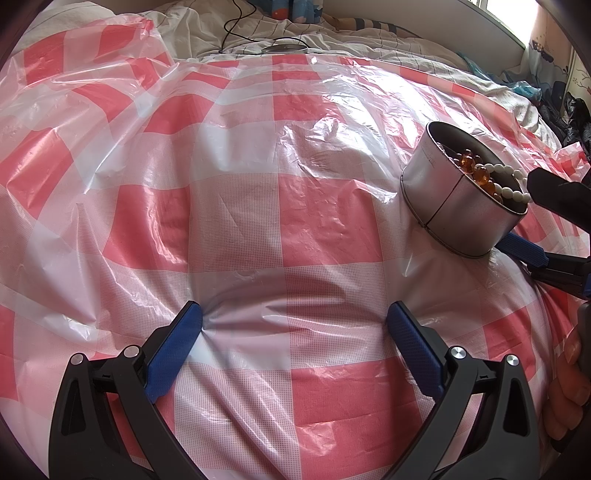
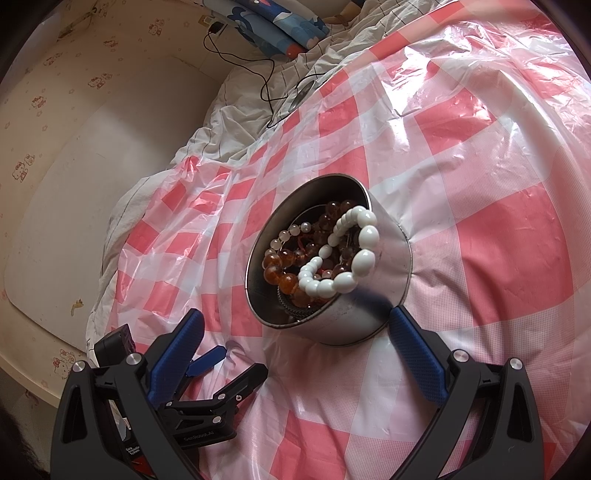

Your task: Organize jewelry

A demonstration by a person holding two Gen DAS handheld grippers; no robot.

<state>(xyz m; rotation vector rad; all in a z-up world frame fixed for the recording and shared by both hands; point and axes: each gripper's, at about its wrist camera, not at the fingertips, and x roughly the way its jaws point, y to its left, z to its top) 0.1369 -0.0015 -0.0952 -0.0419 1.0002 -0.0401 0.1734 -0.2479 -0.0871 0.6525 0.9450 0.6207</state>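
A round silver tin [image 1: 439,206] stands slightly tilted on the pink-and-white checked plastic sheet [image 1: 236,229], at the right in the left wrist view. The tin [image 2: 369,314] holds amber bead strands [image 2: 280,266]. A white bead bracelet [image 2: 343,254] drapes over its near rim, part inside and part outside. My right gripper [image 2: 297,325] is open just in front of the tin, its right fingertip against the tin's wall. My left gripper [image 1: 295,317] is open and holds nothing, pressing on the sheet left of the tin. The left gripper [image 2: 242,360] also shows at the lower left of the right wrist view.
A round metal lid [image 1: 284,48] and a black cable [image 1: 236,22] lie on the crumpled white bedding [image 1: 332,37] beyond the sheet. A beige headboard and wall [image 2: 92,166] lie left of the bed. A hand [image 1: 569,387] shows at the right edge.
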